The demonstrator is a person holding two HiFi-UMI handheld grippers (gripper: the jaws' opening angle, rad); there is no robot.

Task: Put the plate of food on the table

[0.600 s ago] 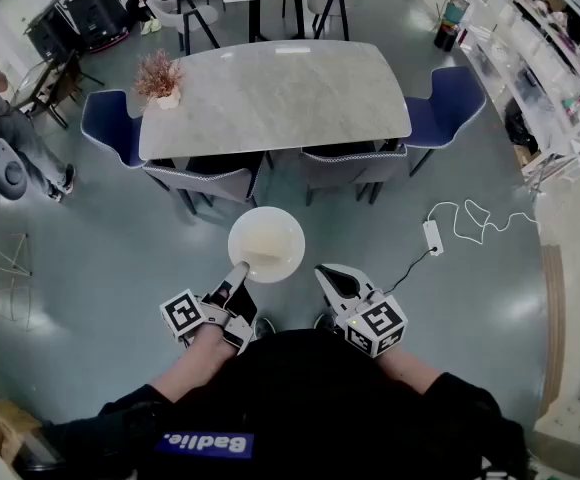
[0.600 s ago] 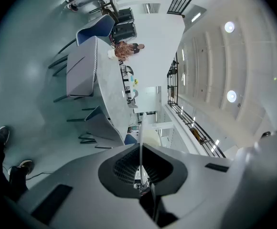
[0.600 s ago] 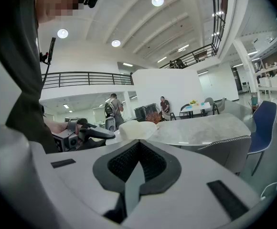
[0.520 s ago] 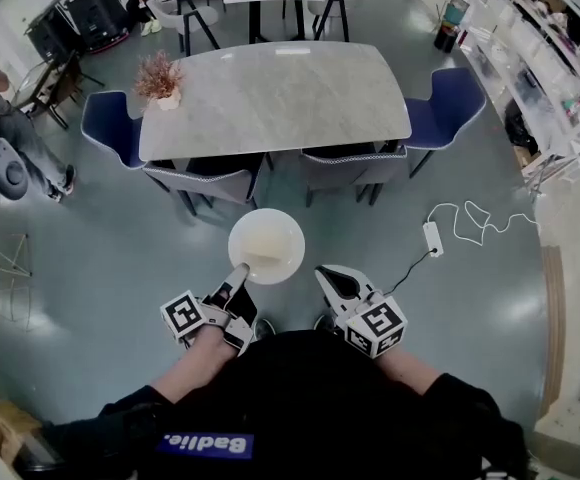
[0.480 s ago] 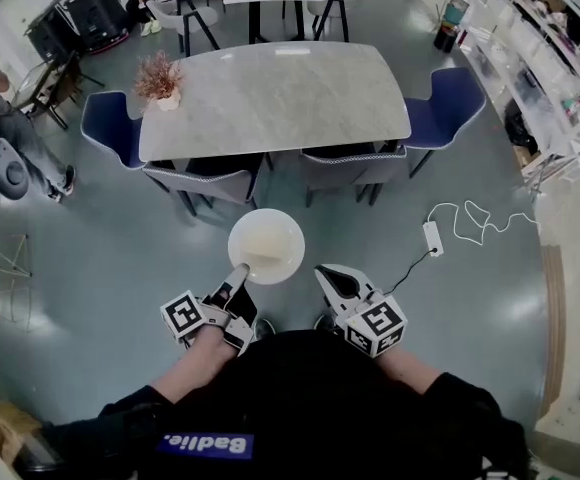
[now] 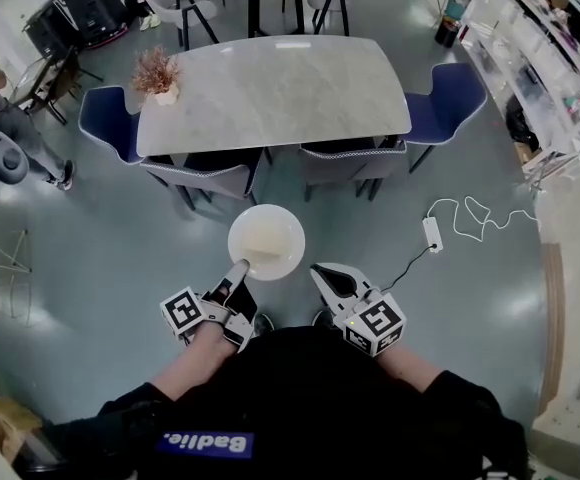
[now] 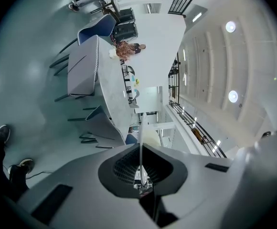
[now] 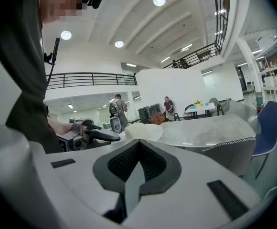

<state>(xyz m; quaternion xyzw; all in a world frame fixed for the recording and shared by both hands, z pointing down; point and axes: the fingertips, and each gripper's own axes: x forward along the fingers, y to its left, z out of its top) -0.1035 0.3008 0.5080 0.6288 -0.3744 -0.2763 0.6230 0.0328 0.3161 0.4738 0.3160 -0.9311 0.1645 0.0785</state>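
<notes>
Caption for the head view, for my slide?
Left claw holds the plate of food by its rim, short of the grey table; right claw shut, empty.

One plate (image 6: 266, 243), one left hand-held gripper (image 6: 238, 271), one right hand-held gripper (image 6: 322, 273), one surface (image 6: 270, 93), one dried plant (image 6: 155, 73), four chairs (image 6: 215, 180) at its edges.

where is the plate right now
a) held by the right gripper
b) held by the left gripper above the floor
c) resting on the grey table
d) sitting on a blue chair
b: the plate has its near rim pinched in the left gripper, over the floor and short of the table; the right gripper holds nothing.
</notes>
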